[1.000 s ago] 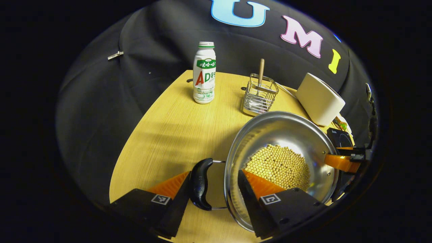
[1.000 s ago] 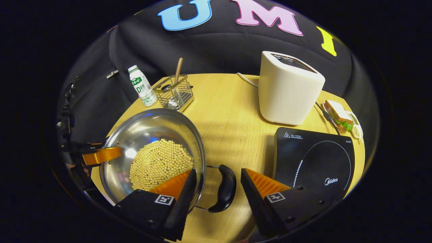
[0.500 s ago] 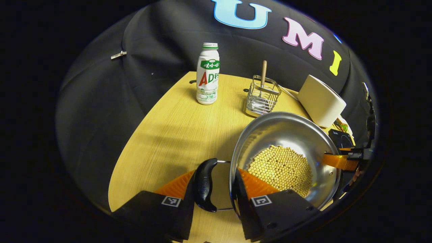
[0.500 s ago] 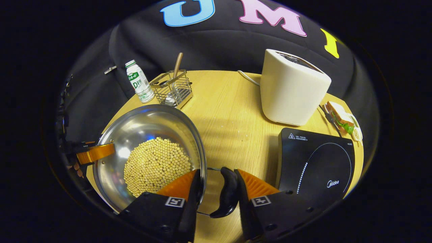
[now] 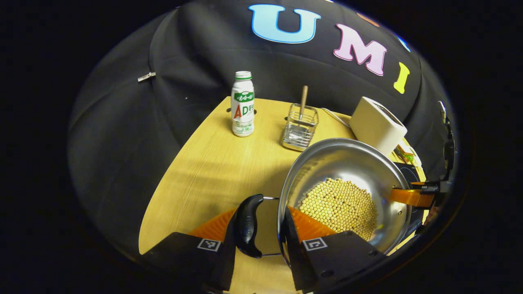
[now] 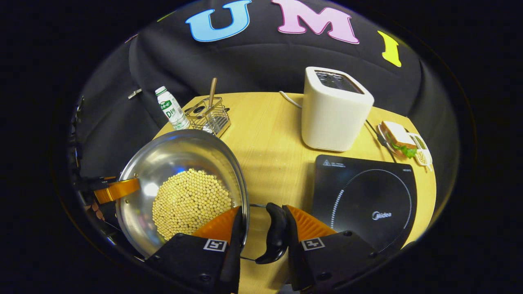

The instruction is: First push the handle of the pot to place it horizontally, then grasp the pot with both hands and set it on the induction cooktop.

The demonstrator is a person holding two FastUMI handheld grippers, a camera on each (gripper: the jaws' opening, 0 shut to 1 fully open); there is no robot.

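table (image 6: 269,134) | pot (image 5: 347,163) now lifted | both grippers' fingers clamped on handles

Your steel pot (image 6: 179,163) of soybeans, handles level, sits left of the black induction cooktop (image 6: 363,196).

Dim booth, warm overhead light, glare inside pot (image 6: 179,163), fisheye-bent edges, sharp focus

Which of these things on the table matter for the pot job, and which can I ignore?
Job: pot of beans; its two side handles, each between tongs, left and right; cooktop.

Just lying about: bottle, wire basket with a wooden-handled utensil, toaster, sandwich.
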